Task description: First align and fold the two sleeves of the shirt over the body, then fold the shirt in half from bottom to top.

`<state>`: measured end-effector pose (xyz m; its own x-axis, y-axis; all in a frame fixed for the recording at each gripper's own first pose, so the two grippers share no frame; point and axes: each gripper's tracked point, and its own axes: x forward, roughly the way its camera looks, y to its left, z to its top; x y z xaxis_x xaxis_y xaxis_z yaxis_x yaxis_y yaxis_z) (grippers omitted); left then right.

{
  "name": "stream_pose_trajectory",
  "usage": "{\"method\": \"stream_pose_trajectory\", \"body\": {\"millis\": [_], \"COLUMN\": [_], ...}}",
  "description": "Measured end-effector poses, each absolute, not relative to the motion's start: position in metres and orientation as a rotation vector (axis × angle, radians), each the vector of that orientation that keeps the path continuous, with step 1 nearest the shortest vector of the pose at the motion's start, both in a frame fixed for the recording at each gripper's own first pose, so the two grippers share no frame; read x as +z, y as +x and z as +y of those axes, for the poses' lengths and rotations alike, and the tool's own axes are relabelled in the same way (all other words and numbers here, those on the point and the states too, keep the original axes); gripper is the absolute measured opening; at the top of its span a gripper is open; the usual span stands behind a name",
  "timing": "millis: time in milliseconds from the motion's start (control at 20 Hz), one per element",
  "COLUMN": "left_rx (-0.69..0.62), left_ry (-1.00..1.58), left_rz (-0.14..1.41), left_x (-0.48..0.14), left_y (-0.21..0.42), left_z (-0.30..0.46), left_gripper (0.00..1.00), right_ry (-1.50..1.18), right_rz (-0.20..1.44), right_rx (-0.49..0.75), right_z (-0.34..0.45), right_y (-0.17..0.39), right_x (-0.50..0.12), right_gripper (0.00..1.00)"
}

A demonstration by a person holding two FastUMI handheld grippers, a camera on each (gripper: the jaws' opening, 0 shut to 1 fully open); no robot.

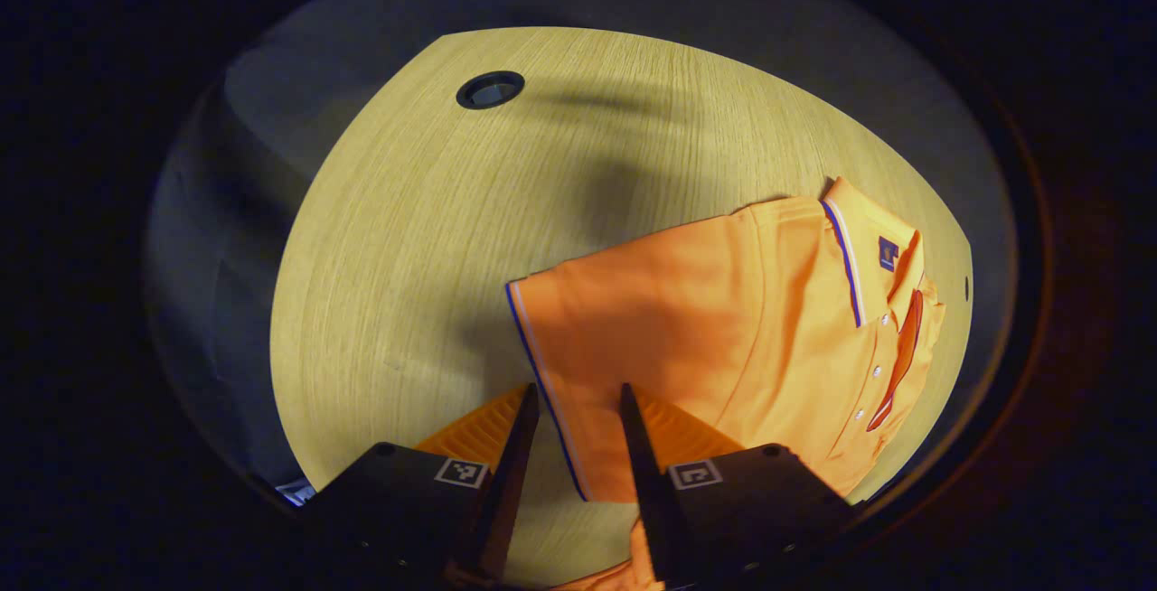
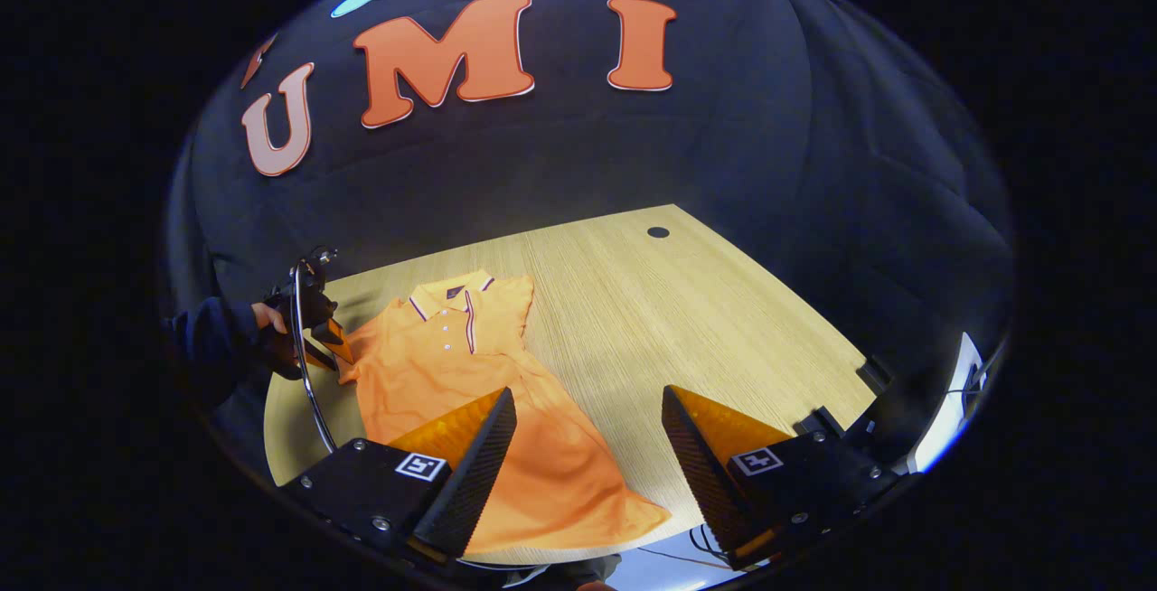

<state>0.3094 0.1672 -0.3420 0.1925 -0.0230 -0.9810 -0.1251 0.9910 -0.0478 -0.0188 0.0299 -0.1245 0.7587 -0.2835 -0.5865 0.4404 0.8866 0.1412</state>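
Left gripper unclenched above the striped cuff of an orange polo shirt's sleeve, grasping nothing. Right gripper spread wide, hovering empty over the hem of the polo shirt. Shirt lying flat on a wooden table, collar toward the booth wall.

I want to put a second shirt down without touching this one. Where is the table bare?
Bare wood lies right of the orange shirt, from its side edge to the table edge, back to the small round hole. The shirt's other side is crowded: the left gripper and a hand work there.
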Motion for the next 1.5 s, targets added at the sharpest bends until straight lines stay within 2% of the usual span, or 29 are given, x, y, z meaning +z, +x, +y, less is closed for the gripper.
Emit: {"method": "stream_pose_trajectory", "body": {"millis": [50,100,200,250,350,400,800,1050,1400,1450,1500], "left_rx": [0.045,0.031,0.006,-0.022,-0.046,-0.058,-0.251,-0.330,-0.424,-0.448,-0.474], "left_ry": [-0.111,-0.134,-0.147,-0.158,-0.192,-0.181,-0.111,-0.049,-0.100,-0.123,-0.146], "left_rz": [1.367,1.351,1.340,1.327,1.301,1.292,1.155,1.143,1.170,1.167,1.167], "left_x": [-0.339,-0.338,-0.341,-0.340,-0.349,-0.332,-0.287,-0.283,-0.294,-0.291,-0.289], "left_y": [0.311,0.315,0.317,0.319,0.328,0.323,0.342,0.346,0.342,0.340,0.336], "left_z": [0.165,0.161,0.155,0.150,0.142,0.146,0.097,0.058,0.009,0.001,-0.005], "left_gripper": [0.53,0.54,0.16,0.19,0.19,0.07,0.07,0.07,0.13,0.16,0.22], "right_ry": [0.288,0.295,0.302,0.302,0.308,0.314,0.345,0.353,0.352,0.351,0.351], "right_rz": [0.596,0.606,0.606,0.601,0.607,0.612,0.610,0.618,0.645,0.646,0.647], "right_rx": [-0.407,-0.416,-0.428,-0.428,-0.431,-0.432,-0.467,-0.473,-0.501,-0.504,-0.500], "right_z": [0.029,0.028,0.026,0.026,0.028,0.028,0.020,0.021,0.017,0.015,0.016], "right_y": [-0.022,-0.026,-0.031,-0.031,-0.033,-0.034,-0.036,-0.036,-0.040,-0.041,-0.042], "right_x": [-0.127,-0.131,-0.132,-0.131,-0.133,-0.135,-0.133,-0.135,-0.140,-0.142,-0.142], "right_gripper": [0.99,0.99,0.99,0.99,0.99,0.99,0.99,0.99,0.99,0.99,0.99]}}
